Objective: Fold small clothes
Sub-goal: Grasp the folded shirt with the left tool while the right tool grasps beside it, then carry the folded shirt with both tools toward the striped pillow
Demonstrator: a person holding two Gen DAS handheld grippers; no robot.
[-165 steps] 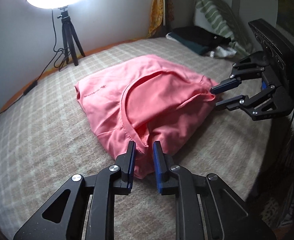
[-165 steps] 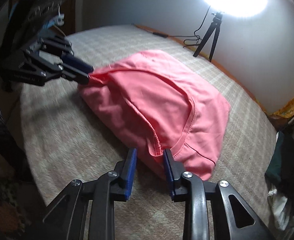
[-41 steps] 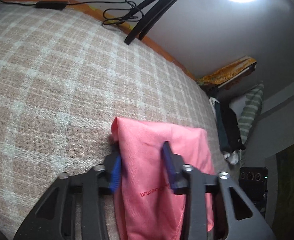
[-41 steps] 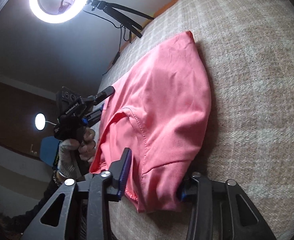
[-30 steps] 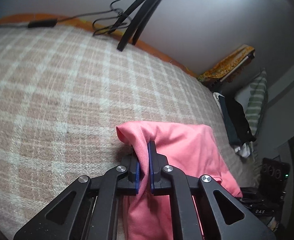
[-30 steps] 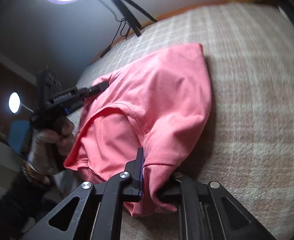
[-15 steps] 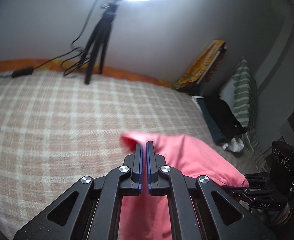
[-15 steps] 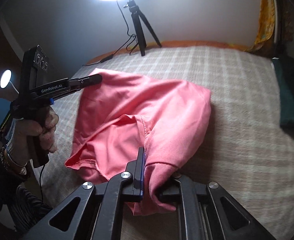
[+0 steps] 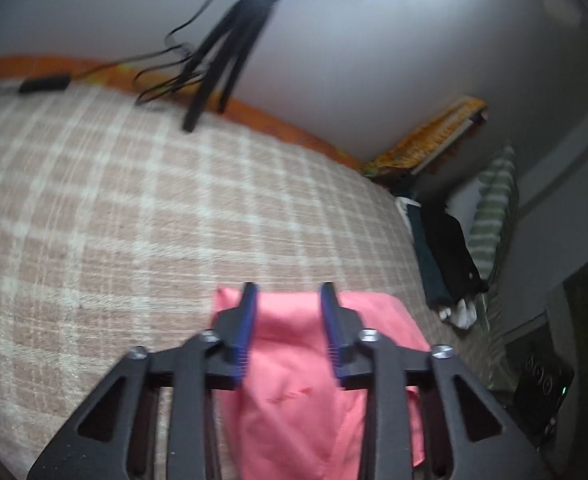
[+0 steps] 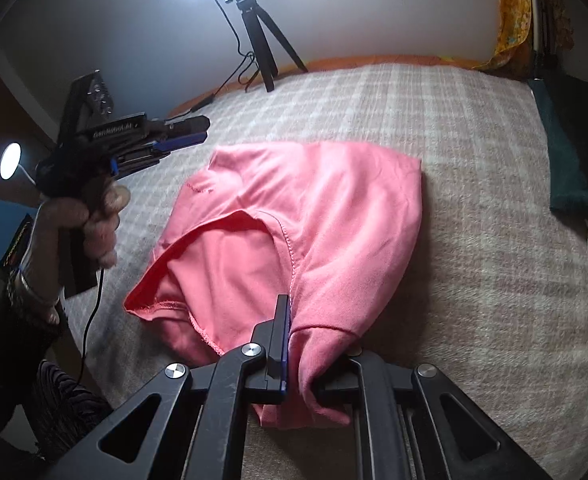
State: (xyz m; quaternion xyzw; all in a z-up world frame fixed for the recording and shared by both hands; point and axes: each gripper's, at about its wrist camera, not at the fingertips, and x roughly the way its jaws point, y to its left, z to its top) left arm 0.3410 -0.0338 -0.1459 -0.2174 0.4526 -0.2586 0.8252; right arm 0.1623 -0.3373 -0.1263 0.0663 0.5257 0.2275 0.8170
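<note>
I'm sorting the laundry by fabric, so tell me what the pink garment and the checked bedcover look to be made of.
Pink garment: seemingly a thin, smooth knit, perhaps cotton or a synthetic blend; matte, it drapes in soft folds and shows a stitched hem. Checked beige-and-white bedcover: apparently a coarse woven blanket, wool or acrylic; its surface looks fuzzy and the weave grid shows.

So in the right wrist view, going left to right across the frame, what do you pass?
Small lamp → hand with the left gripper → tripod → pink garment → dark folded clothes.
</note>
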